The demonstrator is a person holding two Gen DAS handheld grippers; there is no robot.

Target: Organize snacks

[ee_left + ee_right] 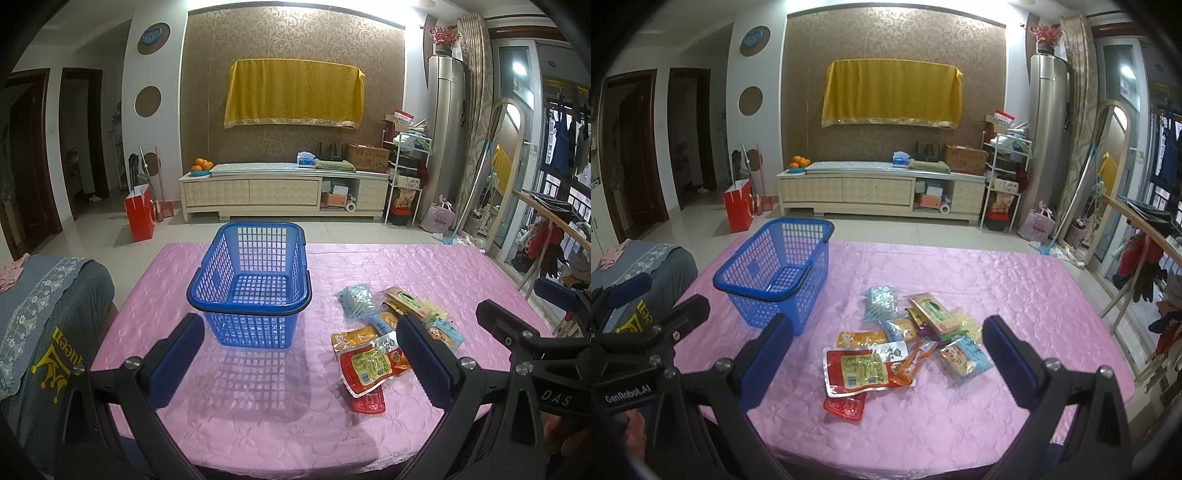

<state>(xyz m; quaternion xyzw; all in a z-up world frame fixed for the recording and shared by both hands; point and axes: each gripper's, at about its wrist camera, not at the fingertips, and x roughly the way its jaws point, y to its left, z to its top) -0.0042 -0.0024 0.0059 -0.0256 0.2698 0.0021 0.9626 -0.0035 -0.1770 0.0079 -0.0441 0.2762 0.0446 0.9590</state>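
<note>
An empty blue plastic basket (251, 284) stands on the pink tablecloth (258, 406); it also shows in the right wrist view (775, 273). A pile of several snack packets (391, 332) lies to its right, with a big red packet (860, 369) nearest and a pale blue packet (881, 301) at the back. My left gripper (299, 354) is open and empty, held above the table in front of the basket. My right gripper (886, 354) is open and empty, held above the near side of the snack pile (908, 339).
A grey chair back with a lace cover (48, 332) stands at the table's left edge. Beyond the table are a tiled floor, a red bag (140, 218), a TV cabinet (284, 195) and a wooden rail (554, 229) at the right.
</note>
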